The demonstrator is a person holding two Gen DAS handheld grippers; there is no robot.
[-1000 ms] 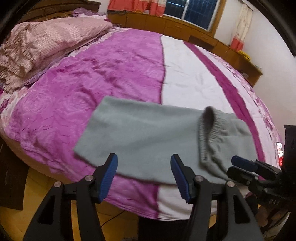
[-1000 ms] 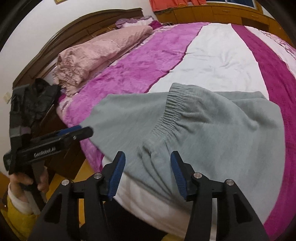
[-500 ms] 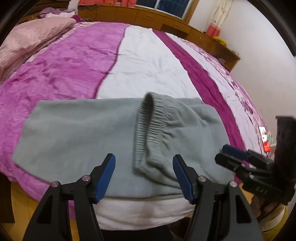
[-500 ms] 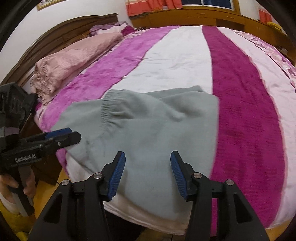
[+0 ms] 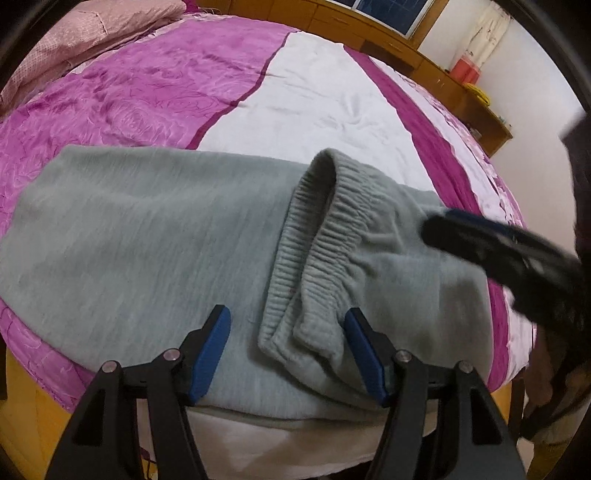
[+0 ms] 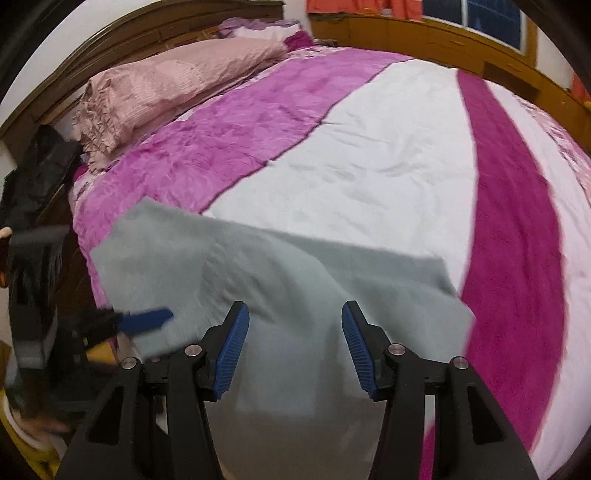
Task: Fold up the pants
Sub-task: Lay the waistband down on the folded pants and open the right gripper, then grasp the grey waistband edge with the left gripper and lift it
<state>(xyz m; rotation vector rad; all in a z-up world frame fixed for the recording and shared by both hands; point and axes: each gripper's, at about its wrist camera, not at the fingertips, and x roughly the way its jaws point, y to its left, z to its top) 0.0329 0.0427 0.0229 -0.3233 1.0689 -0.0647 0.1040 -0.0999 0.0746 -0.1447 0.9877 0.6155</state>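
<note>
Grey knit pants lie folded across the near edge of the bed, the ribbed elastic waistband doubled over on top. My left gripper is open, its blue pads either side of the waistband's near end, holding nothing. My right gripper is open and empty over the right part of the pants. It also shows blurred in the left wrist view above the pants' right side. The left gripper shows blurred at the left in the right wrist view.
The bed has a cover in purple, white and magenta stripes. A pink pillow lies by the dark wooden headboard. A wooden cabinet runs under the window behind the bed. The bed's near edge drops to a yellow floor.
Both grippers have moved in closer over the pants. The left one now has the waistband's near end between its open pads. The right one swung left; both stay open.
</note>
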